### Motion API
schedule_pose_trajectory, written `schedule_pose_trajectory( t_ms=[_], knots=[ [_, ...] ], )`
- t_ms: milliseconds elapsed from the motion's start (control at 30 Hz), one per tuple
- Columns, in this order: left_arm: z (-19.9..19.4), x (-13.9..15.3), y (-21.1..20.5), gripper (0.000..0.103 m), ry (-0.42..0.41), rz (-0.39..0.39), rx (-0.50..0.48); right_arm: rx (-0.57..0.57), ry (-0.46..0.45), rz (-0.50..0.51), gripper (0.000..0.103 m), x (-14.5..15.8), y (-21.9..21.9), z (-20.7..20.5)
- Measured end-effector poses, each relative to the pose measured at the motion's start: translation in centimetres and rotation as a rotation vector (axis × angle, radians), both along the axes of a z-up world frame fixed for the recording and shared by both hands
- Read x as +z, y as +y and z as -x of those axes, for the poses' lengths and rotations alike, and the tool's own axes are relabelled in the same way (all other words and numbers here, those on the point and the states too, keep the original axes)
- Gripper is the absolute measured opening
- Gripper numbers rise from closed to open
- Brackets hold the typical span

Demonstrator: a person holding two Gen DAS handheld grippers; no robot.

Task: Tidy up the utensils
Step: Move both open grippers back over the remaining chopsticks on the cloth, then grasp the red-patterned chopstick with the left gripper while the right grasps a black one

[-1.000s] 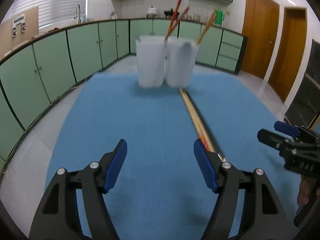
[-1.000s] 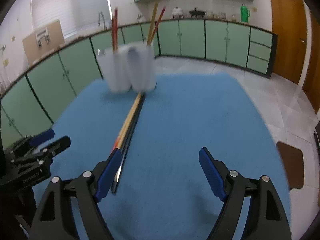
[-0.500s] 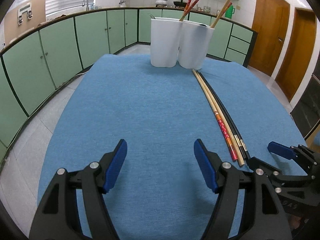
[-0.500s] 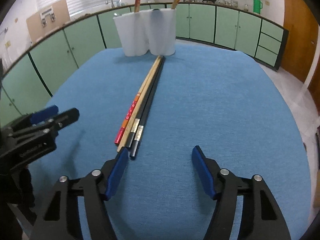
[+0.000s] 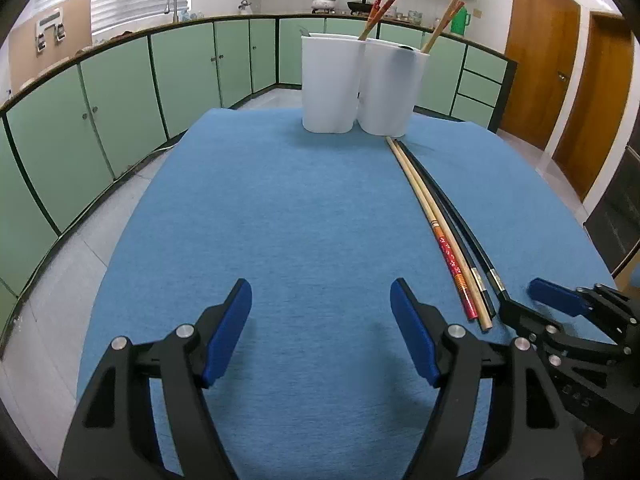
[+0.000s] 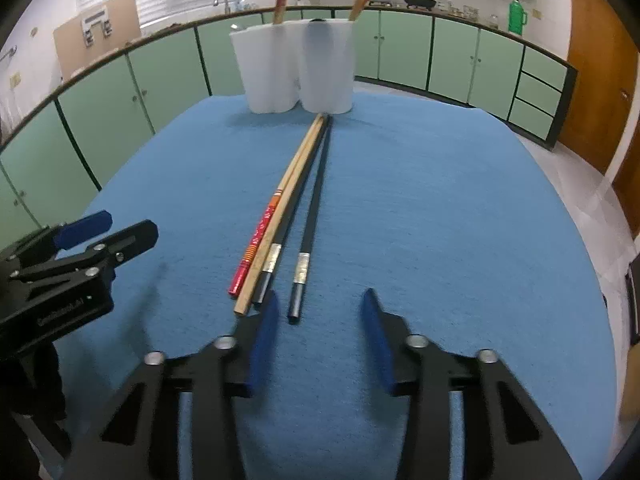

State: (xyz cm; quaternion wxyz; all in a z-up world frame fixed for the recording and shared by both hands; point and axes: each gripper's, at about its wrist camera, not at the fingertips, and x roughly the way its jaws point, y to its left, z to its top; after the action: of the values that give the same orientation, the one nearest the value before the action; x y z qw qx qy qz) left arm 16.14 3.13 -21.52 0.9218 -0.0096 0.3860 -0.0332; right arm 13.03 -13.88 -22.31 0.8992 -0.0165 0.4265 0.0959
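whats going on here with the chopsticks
A person with a gripper in each hand is sorting chopsticks into two white cups at the far end of a blue mat. Some chopsticks already stand in the cups. Four more lie side by side on the mat. The right gripper is open, its fingers on either side of a black chopstick's near end. The left gripper is open and empty.
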Motion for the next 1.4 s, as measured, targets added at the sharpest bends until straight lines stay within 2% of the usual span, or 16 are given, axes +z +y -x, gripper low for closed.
schedule_pose_trajectory(
  t_ms=[67, 133, 233, 433, 667, 833, 1133, 1233, 1333, 1400],
  knots=[
    [0.0, 0.0, -0.1, 0.07, 0.001, -0.001, -0.004, 0.003, 0.0, 0.004, 0.026, 0.0, 0.2, -0.3],
    [-0.1, -0.1, -0.3, 0.071, 0.009, 0.002, -0.013, 0.005, 0.004, -0.008, 0.008, -0.1, 0.1, -0.4],
    [0.0, -0.2, -0.9, 0.071, 0.021, 0.006, -0.031, 0.005, 0.007, -0.033, 0.007, -0.2, -0.4, -0.3],
    [0.4, -0.9, -3.0, 0.071, 0.066, 0.017, -0.091, -0.03, 0.001, -0.02, 0.007, 0.1, -2.4, -0.3],
    [0.4, -1.7, -5.7, 0.071, 0.105, -0.017, -0.149, -0.05, -0.001, -0.035, 0.007, 0.0, -4.2, -0.6],
    [-0.1, -1.8, -6.5, 0.071, 0.113, -0.033, -0.152, -0.054, 0.0, -0.056, 0.007, 0.0, -4.9, -0.9],
    [-0.3, -1.6, -7.1, 0.07, 0.112, -0.014, -0.13, -0.067, 0.003, -0.069, 0.007, -0.2, -6.2, -1.1],
    [-0.4, -1.6, -7.2, 0.06, 0.106, -0.013, -0.117, -0.065, 0.005, -0.073, 0.007, -0.3, -6.0, -1.1],
    [-0.4, -1.4, -7.2, 0.043, 0.099, -0.002, -0.115, -0.065, 0.009, -0.083, 0.007, -0.4, -6.1, -1.2],
    [-0.3, -1.4, -7.2, 0.025, 0.097, 0.006, -0.121, -0.065, 0.011, -0.088, 0.007, -0.4, -6.2, -1.3]
  ],
)
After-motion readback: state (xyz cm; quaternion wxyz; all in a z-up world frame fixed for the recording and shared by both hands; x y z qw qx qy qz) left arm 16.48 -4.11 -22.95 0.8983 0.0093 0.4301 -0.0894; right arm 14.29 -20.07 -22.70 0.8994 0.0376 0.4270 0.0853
